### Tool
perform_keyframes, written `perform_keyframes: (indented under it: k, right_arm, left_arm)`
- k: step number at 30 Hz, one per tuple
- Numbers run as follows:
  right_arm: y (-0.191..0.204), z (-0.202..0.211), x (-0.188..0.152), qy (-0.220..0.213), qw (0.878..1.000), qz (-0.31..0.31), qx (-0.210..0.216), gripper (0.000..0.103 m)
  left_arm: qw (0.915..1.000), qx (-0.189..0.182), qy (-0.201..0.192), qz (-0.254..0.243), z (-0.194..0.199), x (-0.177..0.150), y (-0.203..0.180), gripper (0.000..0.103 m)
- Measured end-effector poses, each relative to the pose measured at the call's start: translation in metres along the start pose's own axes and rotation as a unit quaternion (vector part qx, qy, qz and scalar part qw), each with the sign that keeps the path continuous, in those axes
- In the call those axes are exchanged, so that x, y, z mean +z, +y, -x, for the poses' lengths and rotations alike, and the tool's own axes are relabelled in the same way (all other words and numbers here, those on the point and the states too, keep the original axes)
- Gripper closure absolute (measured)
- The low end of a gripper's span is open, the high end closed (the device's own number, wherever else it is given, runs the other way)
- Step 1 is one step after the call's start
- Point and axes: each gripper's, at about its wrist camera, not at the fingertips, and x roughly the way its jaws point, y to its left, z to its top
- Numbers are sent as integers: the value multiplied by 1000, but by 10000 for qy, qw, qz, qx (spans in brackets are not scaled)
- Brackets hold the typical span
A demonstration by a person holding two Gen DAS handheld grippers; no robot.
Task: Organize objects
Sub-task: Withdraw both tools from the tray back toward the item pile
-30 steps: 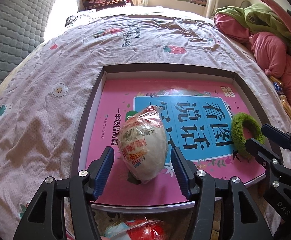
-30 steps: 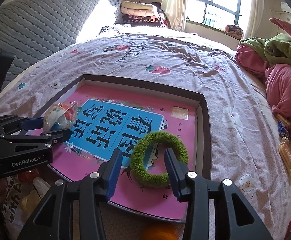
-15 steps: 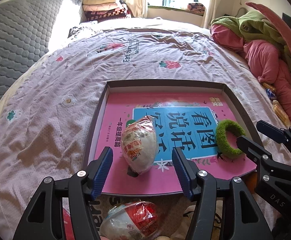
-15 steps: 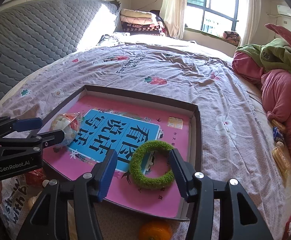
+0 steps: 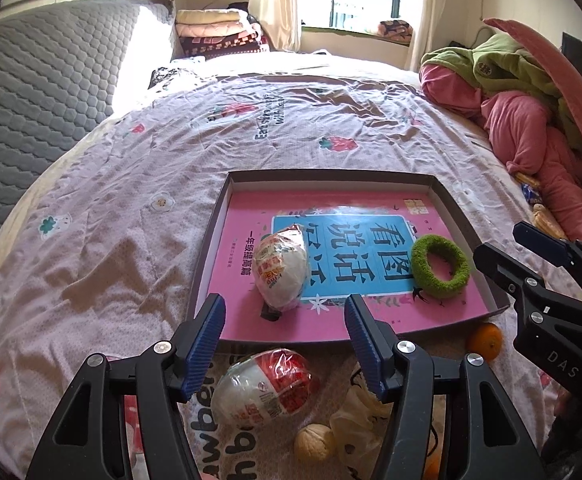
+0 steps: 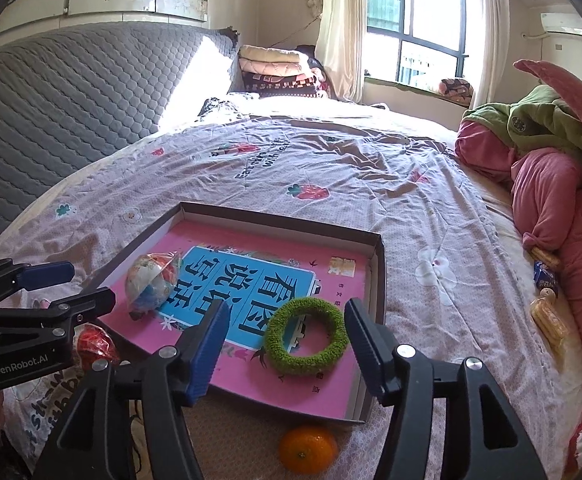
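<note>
Both grippers empty: left gripper (image 5: 285, 330) open, right gripper (image 6: 285, 346) jaws opening, nothing between. Egg (image 5: 281, 270) and ring (image 6: 306, 338) already in tray (image 6: 375, 280), mid-frame. Next probably orange (image 6: 307, 448), bottom centre on bed: drop straight over, squeeze gently, keep clear of tray rim.

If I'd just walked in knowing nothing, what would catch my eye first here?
Probably the shallow box on the bed, lined with a bright pink book cover. Inside lie a wrapped egg-shaped snack at the left and a fuzzy green ring at the right. An orange sits on the bedspread just outside its near edge.
</note>
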Motion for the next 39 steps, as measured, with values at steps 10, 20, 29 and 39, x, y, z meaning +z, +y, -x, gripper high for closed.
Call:
perform_keyframes:
  k: [10, 20, 29, 39]
  right_arm:
    - [11, 23, -11, -175, 9998, 76, 62, 40]
    - [28, 30, -28, -171, 9996, 239, 15, 39]
    - [37, 37, -44, -124, 9994, 313, 1, 39]
    - [37, 46, -62, -53, 9996, 270, 38, 39]
  left_arm:
    - [9999, -18, -112, 6, 26, -23, -6, 31]
    - [9998, 65, -68, -147, 38, -44, -7, 30]
    - [9998, 79, -2, -192, 46, -60, -5, 29]
    - [9996, -5, 122, -248, 51, -78, -10, 29]
